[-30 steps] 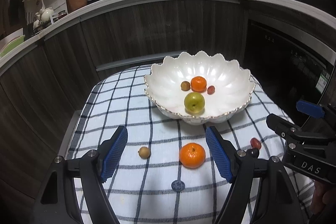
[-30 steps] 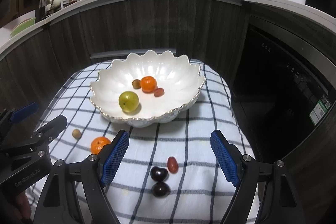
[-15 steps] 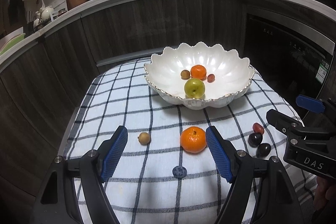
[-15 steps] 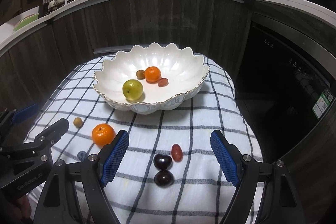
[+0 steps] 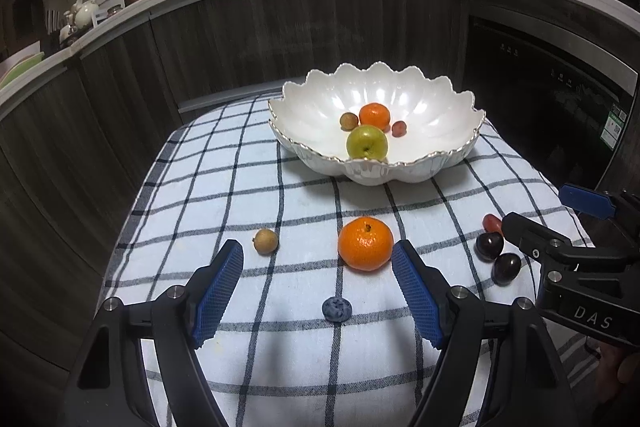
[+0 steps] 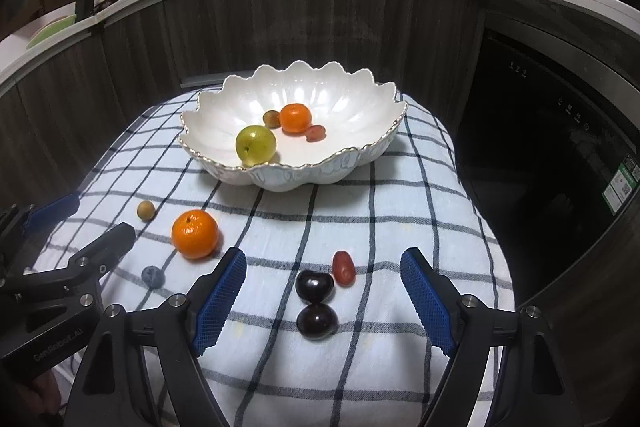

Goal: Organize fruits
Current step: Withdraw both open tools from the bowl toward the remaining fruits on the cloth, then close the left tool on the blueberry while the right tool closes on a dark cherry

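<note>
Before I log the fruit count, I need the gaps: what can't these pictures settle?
- Bowl: its near wall hides the floor under the green fruit, both views.
- Small brown fruit in the bowl: partly behind the orange, right wrist view; kind unclear.
- Checked cloth: near edge hidden behind the tool frames.

Both wrist views look down, sharing the bowl (image 5: 376,131).

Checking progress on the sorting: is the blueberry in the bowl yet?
Not yet. The blueberry lies on the checked cloth, well short of the bowl.
</note>
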### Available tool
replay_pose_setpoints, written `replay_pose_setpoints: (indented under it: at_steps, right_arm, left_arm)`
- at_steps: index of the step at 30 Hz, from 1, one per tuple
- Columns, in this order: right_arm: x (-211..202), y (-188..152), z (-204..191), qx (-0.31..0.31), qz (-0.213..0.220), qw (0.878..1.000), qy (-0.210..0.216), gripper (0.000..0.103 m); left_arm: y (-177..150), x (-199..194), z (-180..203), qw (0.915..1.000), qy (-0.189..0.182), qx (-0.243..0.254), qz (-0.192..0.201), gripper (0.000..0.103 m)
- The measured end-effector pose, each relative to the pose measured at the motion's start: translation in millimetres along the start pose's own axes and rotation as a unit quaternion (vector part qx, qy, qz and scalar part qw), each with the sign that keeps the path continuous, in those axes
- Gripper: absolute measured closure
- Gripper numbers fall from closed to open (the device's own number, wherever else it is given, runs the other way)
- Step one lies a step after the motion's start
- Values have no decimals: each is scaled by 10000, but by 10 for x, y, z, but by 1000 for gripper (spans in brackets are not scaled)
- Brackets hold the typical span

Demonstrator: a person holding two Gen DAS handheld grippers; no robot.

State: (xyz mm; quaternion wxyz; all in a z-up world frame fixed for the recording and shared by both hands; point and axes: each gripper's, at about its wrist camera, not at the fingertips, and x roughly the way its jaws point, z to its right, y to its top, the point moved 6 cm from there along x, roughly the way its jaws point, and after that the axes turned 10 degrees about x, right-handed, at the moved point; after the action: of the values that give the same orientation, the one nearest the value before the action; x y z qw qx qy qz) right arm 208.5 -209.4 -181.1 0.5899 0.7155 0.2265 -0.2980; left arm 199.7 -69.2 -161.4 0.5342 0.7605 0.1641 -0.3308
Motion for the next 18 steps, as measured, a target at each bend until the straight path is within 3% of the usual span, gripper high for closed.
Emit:
replay_pose_setpoints:
  at_steps: [6,11,18]
  right_arm:
    - [37,-72,-15,-71,-52,10000,40,24]
    - [101,-130,-8,-98,-196,9997,79,37]
    - [150,-201,-18,-114,-294,9994,105,38]
  left_arm:
    - [-68,50,35,9999,-55,25,-84,27]
    - [-105,78,71,9999,-90,70,-100,32]
    - [-147,130,76,9998,-103,106,-133,38]
